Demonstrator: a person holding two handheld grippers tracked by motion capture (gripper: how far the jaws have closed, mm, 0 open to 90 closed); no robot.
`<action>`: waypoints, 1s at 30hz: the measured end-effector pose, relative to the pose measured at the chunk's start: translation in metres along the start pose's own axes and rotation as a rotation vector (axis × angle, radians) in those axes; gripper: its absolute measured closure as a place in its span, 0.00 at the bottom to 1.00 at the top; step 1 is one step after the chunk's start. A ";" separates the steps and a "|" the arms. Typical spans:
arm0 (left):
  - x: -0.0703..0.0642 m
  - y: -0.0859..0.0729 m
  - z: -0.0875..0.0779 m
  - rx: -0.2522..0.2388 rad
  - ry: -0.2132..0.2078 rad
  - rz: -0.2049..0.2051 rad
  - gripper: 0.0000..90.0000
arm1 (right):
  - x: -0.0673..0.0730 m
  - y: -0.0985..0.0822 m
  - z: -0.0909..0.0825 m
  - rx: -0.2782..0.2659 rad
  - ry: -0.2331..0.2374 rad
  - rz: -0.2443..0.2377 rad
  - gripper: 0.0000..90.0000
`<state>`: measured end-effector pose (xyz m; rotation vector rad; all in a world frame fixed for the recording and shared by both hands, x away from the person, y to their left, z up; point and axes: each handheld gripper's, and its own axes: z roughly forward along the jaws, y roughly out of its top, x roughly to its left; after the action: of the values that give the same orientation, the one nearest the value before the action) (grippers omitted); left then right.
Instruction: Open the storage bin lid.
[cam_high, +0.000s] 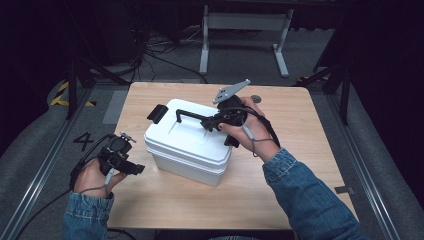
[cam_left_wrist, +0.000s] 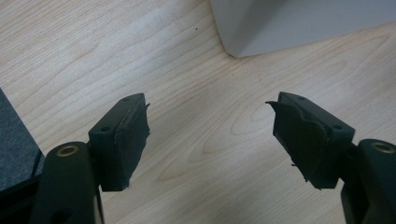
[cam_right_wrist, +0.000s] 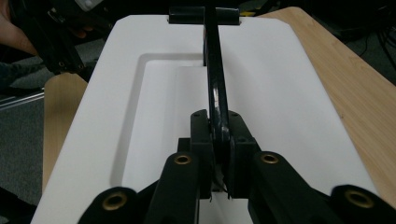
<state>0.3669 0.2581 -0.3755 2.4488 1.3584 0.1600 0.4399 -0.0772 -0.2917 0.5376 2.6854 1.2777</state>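
The white box (cam_high: 187, 142) sits in the middle of the table (cam_high: 300, 165). It looks hard and maybe heavy. Lift it by its black handle (cam_right_wrist: 215, 88). Your right tongs (cam_right_wrist: 218, 140) squeeze that handle. Your left tongs (cam_left_wrist: 210, 135) are wide open, holding nothing.
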 end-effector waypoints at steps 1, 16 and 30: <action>0.000 0.000 0.000 0.001 -0.002 -0.001 0.30 | 0.000 0.000 -0.003 -0.014 -0.001 0.001 0.94; 0.001 0.001 0.001 0.003 0.011 0.013 0.30 | -0.001 0.001 -0.034 -0.093 -0.019 0.002 0.94; 0.001 0.002 0.002 0.005 -0.006 -0.009 0.30 | -0.008 -0.022 -0.070 -0.094 -0.076 0.022 0.94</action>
<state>0.3694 0.2575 -0.3773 2.4452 1.3684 0.1468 0.4237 -0.1442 -0.2648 0.5920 2.5509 1.3526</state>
